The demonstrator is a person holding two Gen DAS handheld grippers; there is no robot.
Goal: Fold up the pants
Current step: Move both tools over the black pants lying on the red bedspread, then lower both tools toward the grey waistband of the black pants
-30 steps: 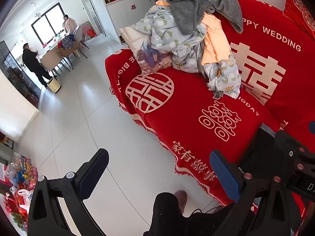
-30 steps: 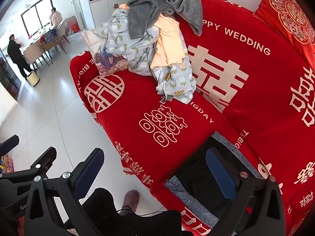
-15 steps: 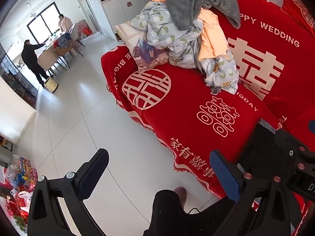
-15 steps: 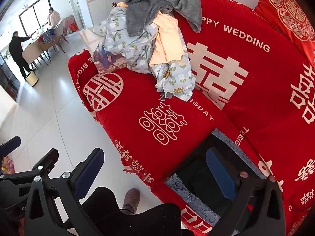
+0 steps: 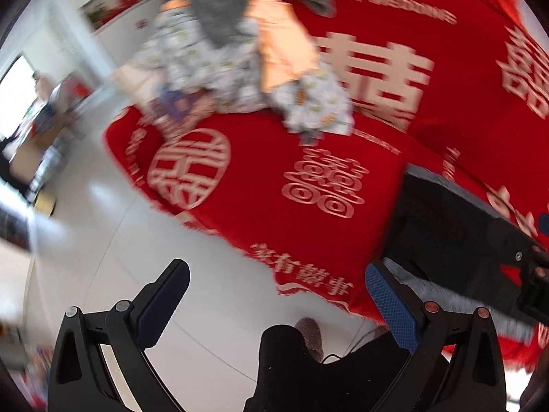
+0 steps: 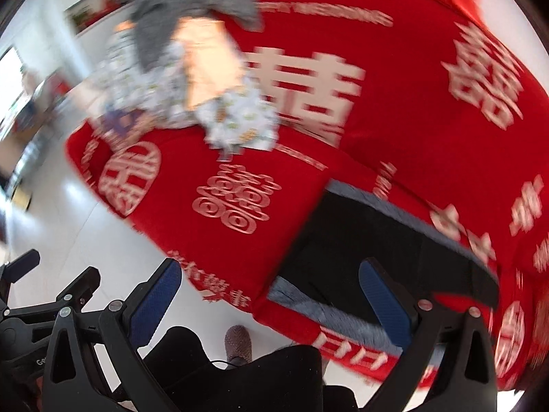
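Folded black pants (image 6: 360, 250) with a grey fleece lining edge lie on the red sofa cover near its front edge; they also show in the left wrist view (image 5: 442, 219). My right gripper (image 6: 274, 302) is open and empty, just in front of the pants. My left gripper (image 5: 278, 295) is open and empty, over the floor to the left of the pants. A pile of clothes (image 6: 192, 68), grey, peach and patterned white, sits at the sofa's far left end (image 5: 247, 55). Both views are blurred.
The red sofa cover (image 5: 274, 189) with white wedding characters fills most of both views. White tiled floor (image 5: 103, 240) lies to the left. The person's dark-trousered leg and slipper (image 6: 236, 340) are below the grippers. A dining area is far left.
Both cameras have swung to the right and closer to the sofa, with motion blur. The black pants now show larger. Both grippers stay open.
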